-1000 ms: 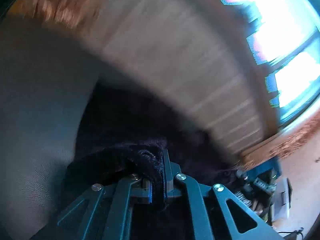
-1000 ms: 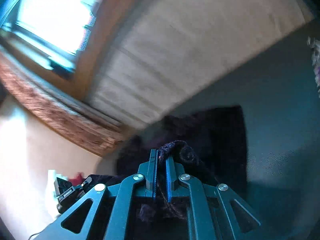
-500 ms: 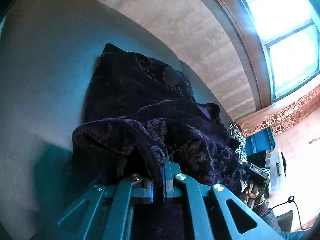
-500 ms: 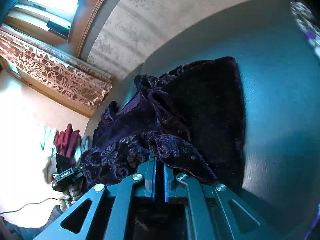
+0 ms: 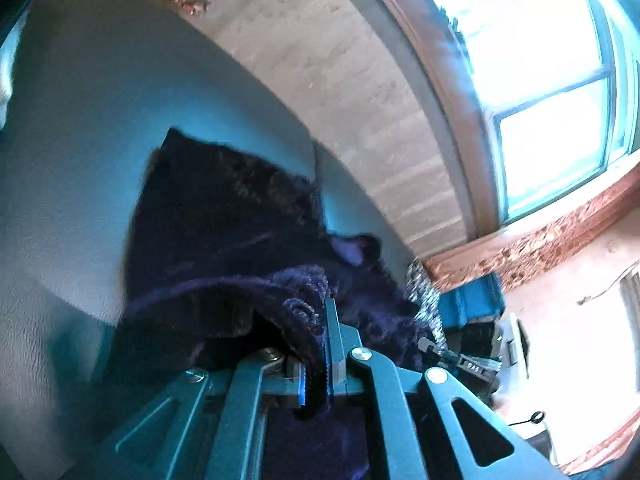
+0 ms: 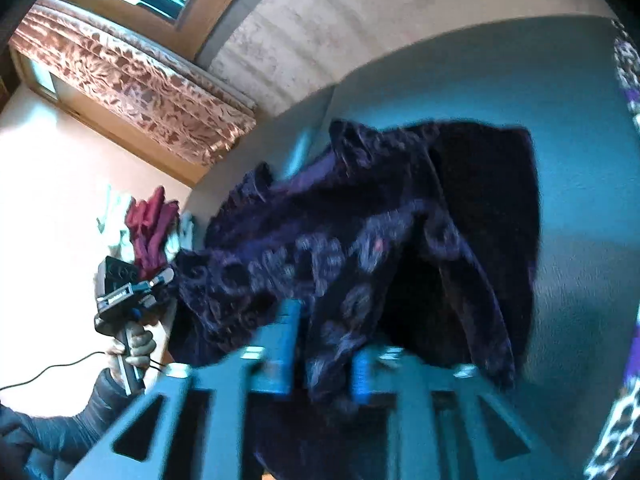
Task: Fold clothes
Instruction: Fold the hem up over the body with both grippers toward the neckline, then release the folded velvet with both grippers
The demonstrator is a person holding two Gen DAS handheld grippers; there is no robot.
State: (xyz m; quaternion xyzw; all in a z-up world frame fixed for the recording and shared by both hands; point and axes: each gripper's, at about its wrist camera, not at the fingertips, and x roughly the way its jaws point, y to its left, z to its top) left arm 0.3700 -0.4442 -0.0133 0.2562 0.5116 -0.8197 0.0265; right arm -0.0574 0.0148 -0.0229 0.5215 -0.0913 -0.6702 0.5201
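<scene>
surface: teal-grey cushioned top (image 5: 80, 152) ahead of jaws | wall: beige brick (image 5: 360, 92), window (image 5: 560, 120) beyond | left gripper (image 5: 316, 356) clenched on dark purple patterned velvet garment (image 5: 224, 232) | right gripper (image 6: 320, 364) jaws opening, garment between

Garment (image 5: 224, 232): dark purple velvet with a raised floral pattern. It lies bunched and partly doubled over on the teal table (image 5: 80, 128). In the left wrist view its far corner points toward 11 o'clock. Its near edge is lifted off the surface into thick rolled folds, with creases running toward 7 o'clock in the right wrist view (image 6: 360, 248).
</scene>
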